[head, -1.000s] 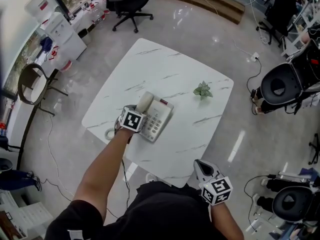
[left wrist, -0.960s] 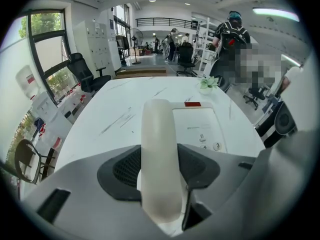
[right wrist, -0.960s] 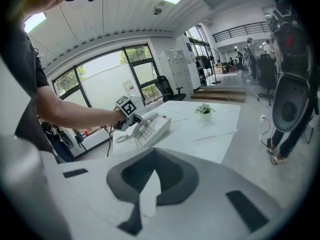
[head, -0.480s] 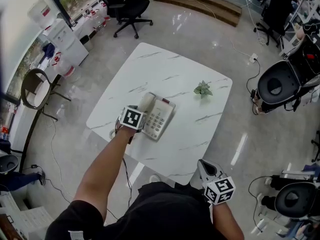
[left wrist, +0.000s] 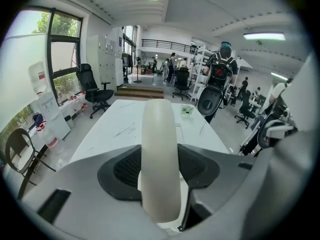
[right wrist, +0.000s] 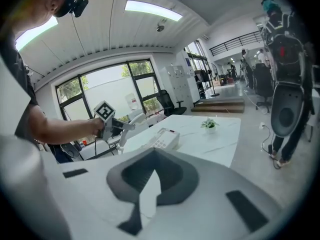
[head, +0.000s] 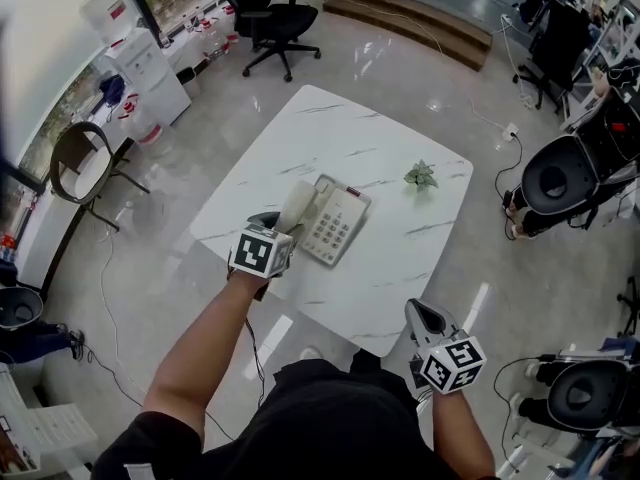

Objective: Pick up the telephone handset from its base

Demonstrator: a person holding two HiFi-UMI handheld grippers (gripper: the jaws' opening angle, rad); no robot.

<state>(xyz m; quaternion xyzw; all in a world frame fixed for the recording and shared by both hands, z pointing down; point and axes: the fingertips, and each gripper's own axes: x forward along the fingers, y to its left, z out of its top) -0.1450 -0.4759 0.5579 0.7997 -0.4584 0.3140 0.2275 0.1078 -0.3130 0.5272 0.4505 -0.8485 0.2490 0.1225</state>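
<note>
Just beside the beige keypad base [head: 338, 226], the left gripper [head: 272, 226] is clamping the cream curved handset [head: 298, 205], now lifted clear; the right gripper [head: 424, 318] is hanging closed, empty.

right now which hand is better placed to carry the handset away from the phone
Left. The left tongs are shut on the handset, held up beside the telephone base. The right tongs are shut on nothing, off the table's near edge, away from the phone.
</note>
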